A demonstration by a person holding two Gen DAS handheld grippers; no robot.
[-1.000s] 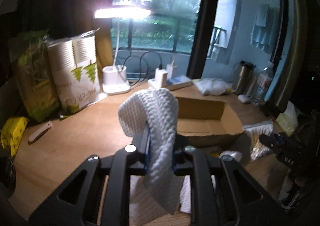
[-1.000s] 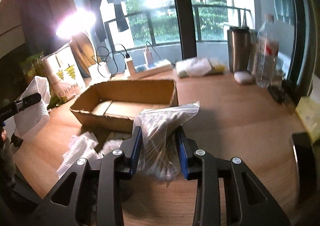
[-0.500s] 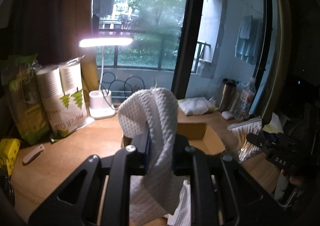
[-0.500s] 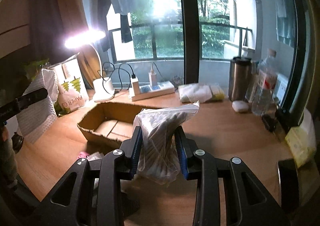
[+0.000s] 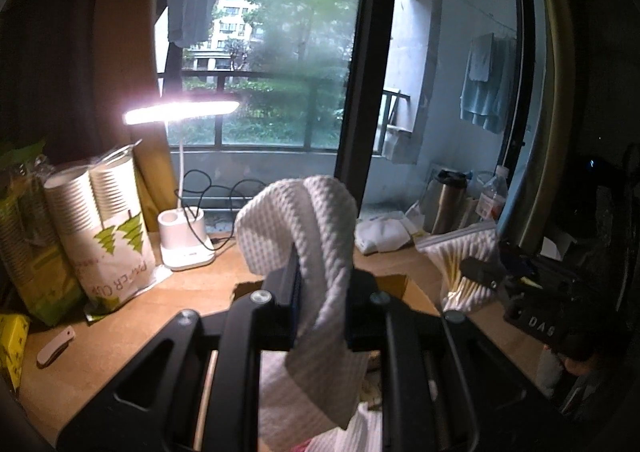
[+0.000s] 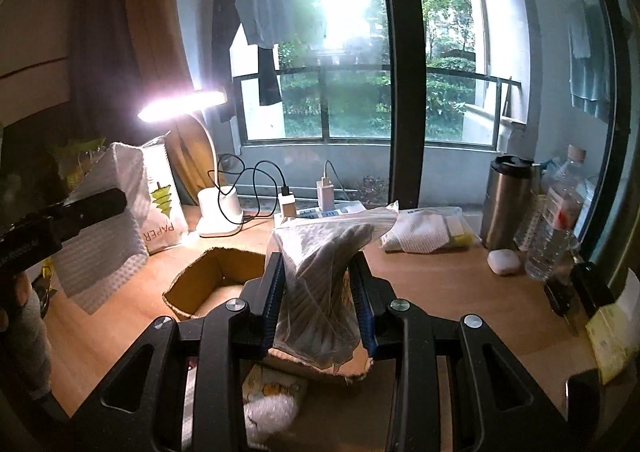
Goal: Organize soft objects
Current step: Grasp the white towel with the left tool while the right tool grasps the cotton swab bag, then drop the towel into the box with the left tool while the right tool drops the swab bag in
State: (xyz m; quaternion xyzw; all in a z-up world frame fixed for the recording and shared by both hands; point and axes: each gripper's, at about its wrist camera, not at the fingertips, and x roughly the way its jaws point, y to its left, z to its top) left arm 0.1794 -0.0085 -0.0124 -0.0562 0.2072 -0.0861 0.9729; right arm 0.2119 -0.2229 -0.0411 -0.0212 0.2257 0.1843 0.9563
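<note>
My left gripper (image 5: 322, 302) is shut on a white waffle-weave cloth (image 5: 320, 236), held high above the wooden desk; the cloth also shows at the left of the right wrist view (image 6: 104, 228). My right gripper (image 6: 318, 298) is shut on a clear plastic bag of cotton swabs (image 6: 320, 276), raised above the open cardboard box (image 6: 200, 284); the bag shows at the right of the left wrist view (image 5: 464, 264). The box is mostly hidden behind the cloth in the left wrist view (image 5: 396, 284). More soft items lie below the right gripper (image 6: 272, 408).
A lit desk lamp (image 5: 184, 244), a pack of paper cups (image 5: 108, 236) and a green bag (image 5: 24, 244) stand at the back left. A power strip (image 6: 320, 208), folded white cloth (image 6: 424, 230), steel tumbler (image 6: 508, 200) and water bottle (image 6: 556, 228) line the window side.
Both grippers have risen well above the desk with their loads. The box now sits lower and smaller in both views.
</note>
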